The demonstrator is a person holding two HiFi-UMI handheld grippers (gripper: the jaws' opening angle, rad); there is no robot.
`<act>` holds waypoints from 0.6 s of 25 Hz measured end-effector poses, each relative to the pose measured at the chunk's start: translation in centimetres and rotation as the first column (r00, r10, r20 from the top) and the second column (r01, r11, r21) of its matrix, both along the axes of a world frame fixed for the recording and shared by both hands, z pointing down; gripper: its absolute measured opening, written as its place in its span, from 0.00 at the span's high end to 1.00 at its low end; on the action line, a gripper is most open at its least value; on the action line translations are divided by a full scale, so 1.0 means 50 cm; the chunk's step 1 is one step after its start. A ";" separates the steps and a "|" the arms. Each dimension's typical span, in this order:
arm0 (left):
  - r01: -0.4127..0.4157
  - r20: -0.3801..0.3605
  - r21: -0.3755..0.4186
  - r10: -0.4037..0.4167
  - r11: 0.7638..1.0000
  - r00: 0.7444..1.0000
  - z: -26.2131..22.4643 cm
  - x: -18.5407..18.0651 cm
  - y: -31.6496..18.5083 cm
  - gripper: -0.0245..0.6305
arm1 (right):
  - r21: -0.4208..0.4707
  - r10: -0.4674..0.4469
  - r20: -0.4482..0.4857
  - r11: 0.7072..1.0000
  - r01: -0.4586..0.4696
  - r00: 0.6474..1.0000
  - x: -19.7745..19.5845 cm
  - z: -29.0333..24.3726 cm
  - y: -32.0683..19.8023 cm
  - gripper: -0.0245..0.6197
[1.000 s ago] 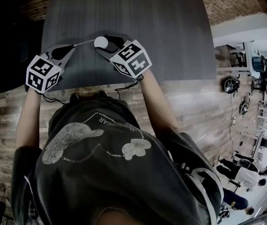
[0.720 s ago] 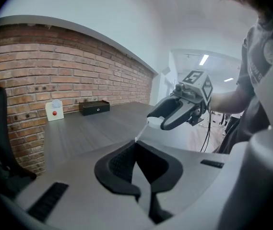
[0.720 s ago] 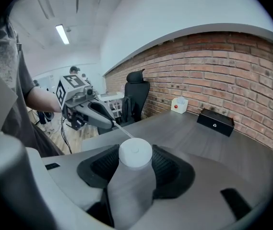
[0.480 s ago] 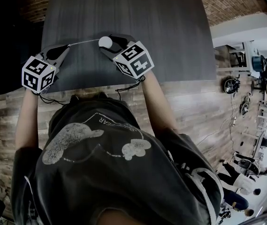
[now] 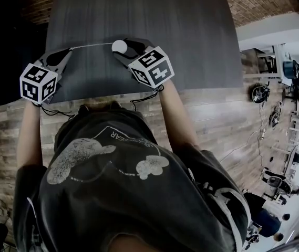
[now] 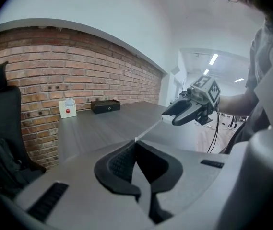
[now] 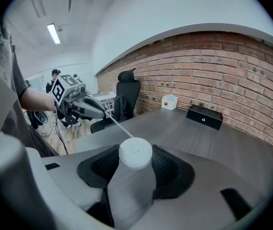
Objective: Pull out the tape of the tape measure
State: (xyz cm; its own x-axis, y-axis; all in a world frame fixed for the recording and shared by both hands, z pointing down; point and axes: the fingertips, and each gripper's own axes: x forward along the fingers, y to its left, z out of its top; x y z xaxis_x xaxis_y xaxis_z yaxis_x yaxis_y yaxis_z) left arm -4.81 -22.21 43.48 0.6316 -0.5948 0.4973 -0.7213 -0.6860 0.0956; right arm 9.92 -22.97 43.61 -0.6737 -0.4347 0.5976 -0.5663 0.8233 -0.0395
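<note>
Pull under way: left gripper (image 6: 135,143) pinched tight on the tape's tip, right gripper (image 7: 136,164) clasping the round white tape measure (image 7: 135,152) above the table's (image 5: 154,20) near edge. 1 thin tape (image 5: 91,46) spans the 2, long axis side to side, case at the person's right. Next, I'd judge: draw the left end further outward, case held firm.

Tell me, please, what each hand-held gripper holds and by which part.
The right hand-held gripper clamps the white tape measure across its case; the left hand-held gripper pinches the tape by its free end.
</note>
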 end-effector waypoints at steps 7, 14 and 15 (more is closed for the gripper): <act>0.010 0.013 0.000 -0.010 1.000 1.000 0.004 -0.001 -0.002 0.95 | 0.006 0.012 -0.004 1.000 -0.012 1.000 0.010 -0.004 -0.005 0.60; 0.090 0.009 -0.021 -0.090 0.996 0.996 0.008 -0.065 -0.009 0.95 | -0.019 0.090 -0.001 0.996 -0.090 0.996 0.066 -0.001 -0.020 0.60; 0.090 0.015 -0.019 -0.089 0.996 0.996 0.008 -0.065 -0.008 0.95 | -0.021 0.092 0.012 0.996 -0.092 0.996 0.066 -0.006 -0.019 0.60</act>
State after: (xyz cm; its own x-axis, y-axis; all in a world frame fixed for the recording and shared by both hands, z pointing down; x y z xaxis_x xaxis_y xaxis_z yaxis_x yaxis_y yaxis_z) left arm -8.08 -22.59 43.87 0.5692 -0.6389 0.5175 -0.7810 -0.6168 0.0976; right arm 13.21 -23.93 43.30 -0.6395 -0.4830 0.5980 -0.6387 0.7668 -0.0636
